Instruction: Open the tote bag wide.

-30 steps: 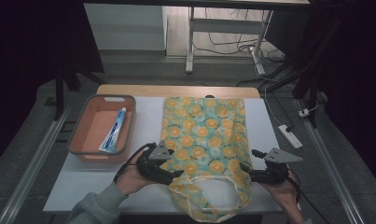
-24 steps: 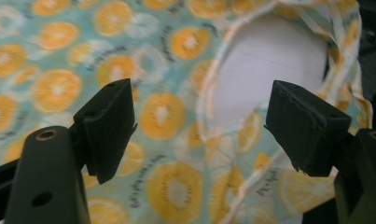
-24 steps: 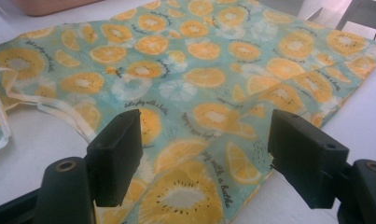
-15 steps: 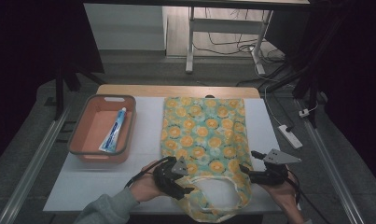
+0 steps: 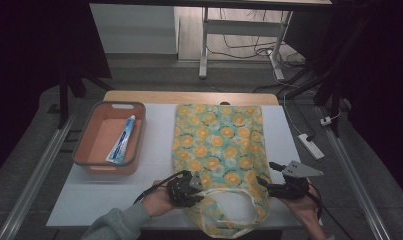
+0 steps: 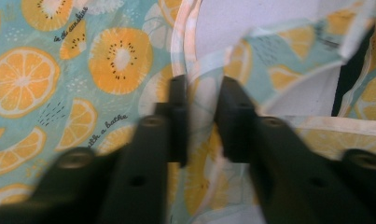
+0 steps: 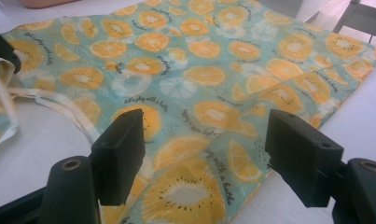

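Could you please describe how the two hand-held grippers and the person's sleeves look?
Both tools are black. The left hand-held gripper has two flat rectangular black jaws with round screw holes, and a black cable loops from it. The right hand-held gripper carries a grey three-cornered plate on top, and a dark cable trails from it. A grey sleeve covers the left forearm.

Change over the last second: the left gripper (image 5: 195, 181) has moved from the bare counter (image 5: 109, 192) beside the fruit-print bag's (image 5: 216, 145) left side, rightward and toward the counter's near edge, onto the bag's mouth. Its fingers (image 6: 178, 116) now stand narrowly apart with the bag's pale-edged handle strap (image 6: 202, 105) running between them; whether they press the cloth cannot be told. Near the handle the cloth now lies bunched and folded up, where earlier it lay flatter.
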{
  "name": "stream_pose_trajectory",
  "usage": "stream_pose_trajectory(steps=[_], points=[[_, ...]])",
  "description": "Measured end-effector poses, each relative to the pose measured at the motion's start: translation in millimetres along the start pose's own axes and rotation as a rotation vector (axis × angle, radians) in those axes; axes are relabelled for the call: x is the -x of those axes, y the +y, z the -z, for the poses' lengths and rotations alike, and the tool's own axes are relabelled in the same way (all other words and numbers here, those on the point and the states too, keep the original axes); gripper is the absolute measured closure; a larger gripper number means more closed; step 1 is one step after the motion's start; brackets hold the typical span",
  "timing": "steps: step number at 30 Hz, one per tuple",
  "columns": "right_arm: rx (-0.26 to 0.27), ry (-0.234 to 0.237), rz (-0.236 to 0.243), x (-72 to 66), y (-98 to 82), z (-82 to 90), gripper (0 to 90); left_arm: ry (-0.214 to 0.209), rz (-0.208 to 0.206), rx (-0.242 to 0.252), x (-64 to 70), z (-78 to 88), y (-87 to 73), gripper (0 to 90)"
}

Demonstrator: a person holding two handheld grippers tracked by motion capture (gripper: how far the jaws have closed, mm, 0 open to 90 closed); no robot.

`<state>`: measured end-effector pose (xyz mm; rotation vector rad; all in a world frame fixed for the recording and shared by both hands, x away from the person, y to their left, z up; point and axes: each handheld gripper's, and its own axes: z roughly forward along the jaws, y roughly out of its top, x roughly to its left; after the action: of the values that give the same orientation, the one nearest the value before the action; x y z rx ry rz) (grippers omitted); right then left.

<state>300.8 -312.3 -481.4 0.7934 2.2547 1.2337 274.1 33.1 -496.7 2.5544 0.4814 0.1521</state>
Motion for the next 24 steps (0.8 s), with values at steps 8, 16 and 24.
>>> stream_pose_trajectory(steps=[8,16,24], points=[[0.0,0.014,0.011,-2.3,3.0,3.1,28.8,-0.042,0.012,0.106,-5.4,31.2,1.3,88.3],[0.002,0.058,0.028,-10.0,15.5,15.2,28.6,-0.035,0.107,0.279,-27.8,72.5,-5.7,88.4],[-0.086,0.208,0.098,-37.2,25.3,12.2,27.9,-0.033,0.15,0.325,-36.2,79.4,-11.1,88.4]])
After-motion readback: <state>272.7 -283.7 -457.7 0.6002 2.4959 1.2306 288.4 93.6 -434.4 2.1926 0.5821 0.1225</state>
